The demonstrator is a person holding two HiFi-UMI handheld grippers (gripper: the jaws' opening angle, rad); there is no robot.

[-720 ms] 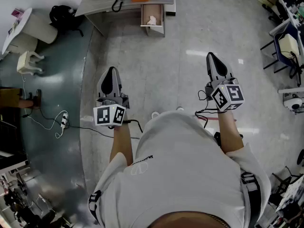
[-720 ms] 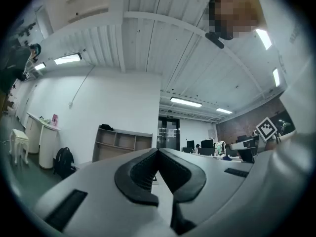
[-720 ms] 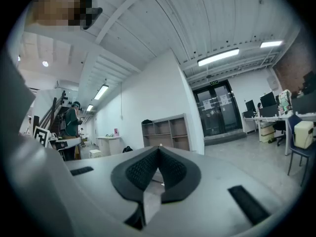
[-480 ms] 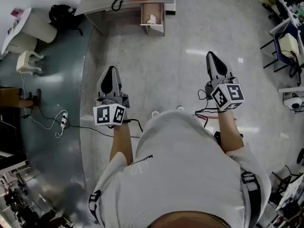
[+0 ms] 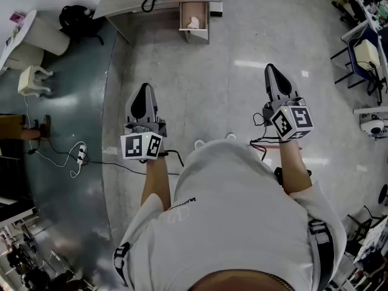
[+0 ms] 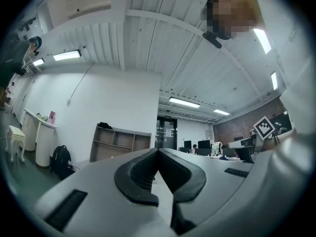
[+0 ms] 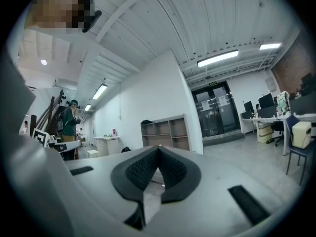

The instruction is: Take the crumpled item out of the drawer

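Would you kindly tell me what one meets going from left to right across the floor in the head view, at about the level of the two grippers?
white stool → power strip → left gripper → right gripper → blue chair

Bright, even light from ceiling strip lamps (image 6: 65, 55); soft glare patches on the polished floor (image 5: 251, 64), shadows faint. Head view sharp, slightly bowed at edges. Both gripper views: heavy fisheye, black vignetted corners (closest foreground goes soft), lamps blown out.
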